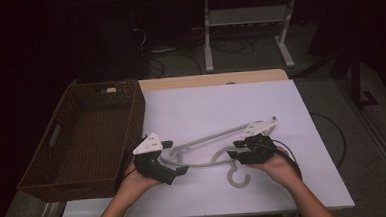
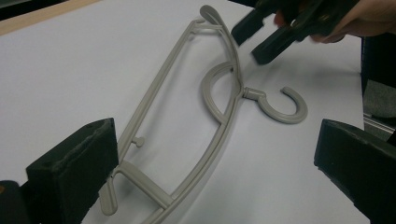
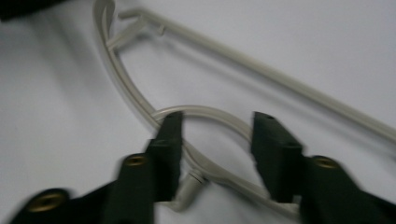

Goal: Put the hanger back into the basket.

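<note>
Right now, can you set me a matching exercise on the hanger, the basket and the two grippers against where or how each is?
Things:
1. hanger
2. basket
3. left gripper
4. right gripper

Places or states:
A. at the table's left edge
B. open, jaws astride the curved loop near the hook
C. flat on the white sheet
D. open, at the hanger's end

Pairs: 1-C, 2-A, 3-D, 4-B

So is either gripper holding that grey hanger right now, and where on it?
Neither. The hanger lies flat on the table; the left gripper and right gripper stand open around it.
</note>
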Demonstrator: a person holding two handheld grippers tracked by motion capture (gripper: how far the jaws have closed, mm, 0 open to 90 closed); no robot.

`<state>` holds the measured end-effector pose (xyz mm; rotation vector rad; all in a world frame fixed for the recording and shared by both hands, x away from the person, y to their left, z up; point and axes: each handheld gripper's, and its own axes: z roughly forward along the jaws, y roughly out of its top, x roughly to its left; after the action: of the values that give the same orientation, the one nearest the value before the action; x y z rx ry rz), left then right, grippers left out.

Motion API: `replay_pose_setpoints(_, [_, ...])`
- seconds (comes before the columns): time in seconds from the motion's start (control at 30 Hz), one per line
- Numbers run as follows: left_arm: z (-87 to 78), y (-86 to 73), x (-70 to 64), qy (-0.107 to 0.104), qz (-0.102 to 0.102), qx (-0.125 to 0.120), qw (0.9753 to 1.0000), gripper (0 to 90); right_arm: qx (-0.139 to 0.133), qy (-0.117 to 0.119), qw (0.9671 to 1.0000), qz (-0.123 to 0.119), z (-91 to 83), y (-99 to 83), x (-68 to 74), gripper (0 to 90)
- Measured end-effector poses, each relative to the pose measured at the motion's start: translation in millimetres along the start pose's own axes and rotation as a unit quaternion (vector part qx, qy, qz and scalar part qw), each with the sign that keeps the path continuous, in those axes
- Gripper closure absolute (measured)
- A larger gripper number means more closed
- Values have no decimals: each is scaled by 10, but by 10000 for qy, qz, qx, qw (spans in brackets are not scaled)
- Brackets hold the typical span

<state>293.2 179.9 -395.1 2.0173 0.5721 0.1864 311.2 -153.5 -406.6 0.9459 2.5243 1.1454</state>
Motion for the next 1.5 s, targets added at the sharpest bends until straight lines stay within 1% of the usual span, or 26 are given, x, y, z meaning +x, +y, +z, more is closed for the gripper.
replay_pose_setpoints(0.03, [3,2,-3,1,24,9,10000,0,-169,-65,9998,64,-68,-31,-2,452])
replay_pose_setpoints(0.07, [8,3,-5,-10,33,19,10000,0,-292,-68,9995,97,-139,-63,-10,407])
replay_pose_setpoints(0.1, [18,4,-11,-19,22,26,10000,0,-424,-129,9990,71,-208,-101,-13,365])
replay_pose_setpoints(0.13, [30,4,-12,-25,33,16,10000,0,-546,-244,9981,119,-291,-143,-9,326])
replay_pose_setpoints(0.17, [37,6,-10,-38,72,71,9999,0,-608,-279,9976,148,-335,-171,-12,268])
replay_pose_setpoints(0.2, [53,7,-15,-56,61,68,9999,0,-687,-304,9970,171,-386,-207,-14,217])
replay_pose_setpoints(0.27, [91,12,-16,-95,89,104,9999,0,-778,-399,9957,311,-464,-281,-3,153])
replay_pose_setpoints(0.3, [112,17,-16,-112,124,133,9998,0,-852,-458,9949,270,-501,-333,-9,139])
replay_pose_setpoints(0.37, [158,29,-24,-164,152,159,9996,0,-925,-515,9939,313,-560,-415,-8,139])
replay_pose_setpoints(0.43, [207,47,-22,-224,233,217,9992,0,-983,-581,9929,327,-612,-489,-9,140])
replay_pose_setpoints(0.5, [266,62,-16,-275,262,260,9989,0,-967,-657,9925,363,-651,-547,-13,140])
replay_pose_setpoints(0.63, [404,86,11,-373,354,377,9980,0,-950,-716,9919,436,-699,-639,-34,141])
replay_pose_setpoints(0.73, [517,91,31,-427,393,516,9970,0,-909,-748,9917,510,-708,-668,-62,140])
replay_pose_setpoints(0.83, [628,99,42,-501,479,663,9954,57,-946,-783,9912,490,-717,-672,-82,141])
replay_pose_setpoints(0.93, [717,95,56,-499,571,825,9937,76,-958,-773,9910,525,-724,-682,-87,141])
replay_pose_setpoints(0.97, [748,93,68,-535,586,876,9930,79,-961,-779,9909,528,-728,-685,-90,141])
replay_pose_setpoints(1.0, [768,91,68,-535,597,915,9926,124,-953,-770,9909,554,-732,-687,-89,141])
replay_pose_setpoints(1.07, [811,91,64,-542,663,998,9913,147,-965,-773,9908,550,-734,-693,-96,142])
replay_pose_setpoints(1.1, [830,95,69,-575,744,1074,9898,165,-965,-783,9908,539,-734,-696,-101,142])
replay_pose_setpoints(1.13, [858,95,56,-617,723,1090,9895,195,-962,-781,9909,535,-735,-699,-106,142])
replay_pose_setpoints(1.2, [895,98,53,-703,811,1150,9876,266,-959,-772,9907,578,-740,-701,-107,143])
replay_pose_setpoints(1.27, [926,98,51,-718,893,1228,9858,327,-976,-778,9906,567,-745,-700,-110,144])
replay_pose_setpoints(1.33, [954,95,47,-804,921,1284,9842,381,-983,-781,9903,597,-749,-699,-111,145])
replay_pose_setpoints(1.4, [971,94,43,-837,975,1317,9829,428,-992,-786,9902,588,-748,-703,-119,145])
replay_pose_setpoints(1.43, [975,92,43,-855,1016,1366,9817,464,-993,-779,9902,601,-746,-706,-121,145])
replay_pose_setpoints(1.5, [985,87,45,-870,1043,1378,9811,502,-977,-775,9903,611,-745,-708,-123,146])
